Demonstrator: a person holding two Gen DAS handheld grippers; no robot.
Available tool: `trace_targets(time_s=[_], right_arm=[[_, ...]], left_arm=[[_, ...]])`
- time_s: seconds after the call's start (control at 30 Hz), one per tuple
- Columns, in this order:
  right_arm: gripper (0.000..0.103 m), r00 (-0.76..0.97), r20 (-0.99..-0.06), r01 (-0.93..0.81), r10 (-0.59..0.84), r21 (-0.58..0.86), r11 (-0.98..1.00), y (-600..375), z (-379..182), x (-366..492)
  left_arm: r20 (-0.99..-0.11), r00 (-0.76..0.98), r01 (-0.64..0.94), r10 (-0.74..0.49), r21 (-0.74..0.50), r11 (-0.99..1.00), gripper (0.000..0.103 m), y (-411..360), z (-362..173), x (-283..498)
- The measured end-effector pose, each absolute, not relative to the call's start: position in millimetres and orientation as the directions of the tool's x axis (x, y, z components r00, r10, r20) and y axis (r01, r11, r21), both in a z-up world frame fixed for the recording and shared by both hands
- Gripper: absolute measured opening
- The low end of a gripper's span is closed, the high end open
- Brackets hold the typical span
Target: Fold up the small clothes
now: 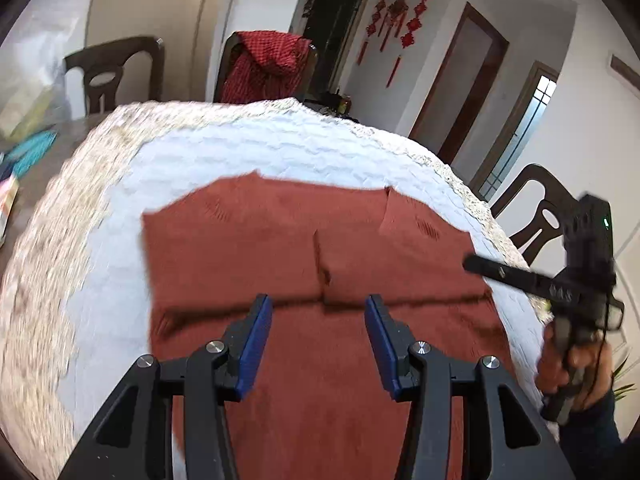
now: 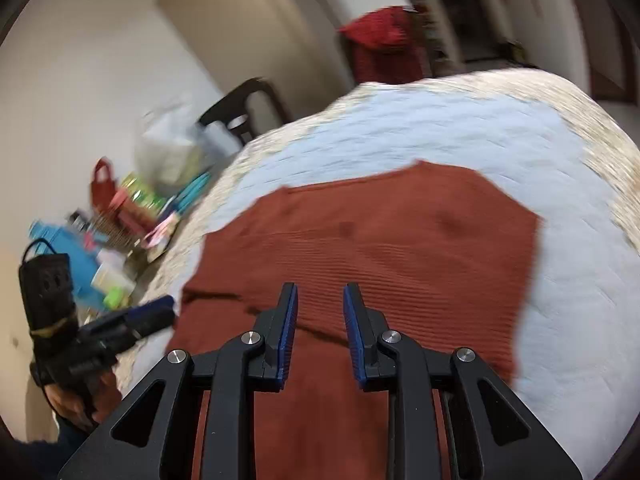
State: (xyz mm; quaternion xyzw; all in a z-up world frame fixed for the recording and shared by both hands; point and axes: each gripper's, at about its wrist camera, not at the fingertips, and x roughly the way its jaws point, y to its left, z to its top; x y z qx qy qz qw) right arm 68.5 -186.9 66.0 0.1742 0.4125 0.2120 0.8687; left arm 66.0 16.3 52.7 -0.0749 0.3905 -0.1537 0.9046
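A rust-red knit garment point(image 1: 280, 248) lies flat on the white quilted cover point(image 1: 248, 152), with its side parts folded inward so they meet at a middle crease. My left gripper point(image 1: 318, 306) hovers above its near part, jaws apart, nothing between the blue pads point(image 1: 256, 344). In the right wrist view the same garment point(image 2: 400, 240) spreads out ahead. My right gripper point(image 2: 320, 292) hangs over its near edge with a narrower gap, and nothing is caught in it. The right gripper point(image 1: 500, 274) also shows in the left wrist view, off the garment's right edge, held by a hand point(image 1: 568, 364).
The table cover has a beige lace border point(image 1: 60, 200). Dark wooden chairs point(image 1: 116, 72) stand around the table, and one carries a red checked cloth point(image 1: 268, 64). Bags, boxes and packets point(image 2: 132, 208) crowd the table's left end. The left gripper point(image 2: 152, 312) shows beside them.
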Motion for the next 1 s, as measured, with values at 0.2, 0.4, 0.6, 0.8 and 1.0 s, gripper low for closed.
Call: trace_targets(time_s=[0.2, 0.4, 0.6, 0.8, 1.0], right_arm=[[0.024, 0.610, -0.665, -0.130, 0.432, 0.454, 0.882, -214, 60, 67], [0.024, 0.619, -0.686, -0.093, 0.382, 0.420, 0.903, -226, 51, 79], [0.023, 0.622, -0.701, -0.060, 0.349, 0.401, 0.914, -236, 41, 97], [0.022, 0.637, -0.703, -0.015, 0.315, 0.397, 0.917, -253, 36, 106], [0.022, 0.627, -0.712, -0.016, 0.316, 0.395, 0.919, -256, 38, 106]], left_arm=[[-0.751, 0.563, 0.264, -0.345, -0.232, 0.936, 0.050, -20, 25, 125], [-0.771, 0.551, 0.298, -0.320, -0.176, 0.938, 0.011, -39, 12, 136], [-0.696, 0.616, 0.334, -0.369, -0.193, 0.922, 0.007, -39, 39, 133], [-0.731, 0.586, 0.294, -0.350, -0.210, 0.932, 0.007, -29, 22, 151], [-0.748, 0.576, 0.270, -0.330, -0.207, 0.940, 0.010, -25, 19, 141]])
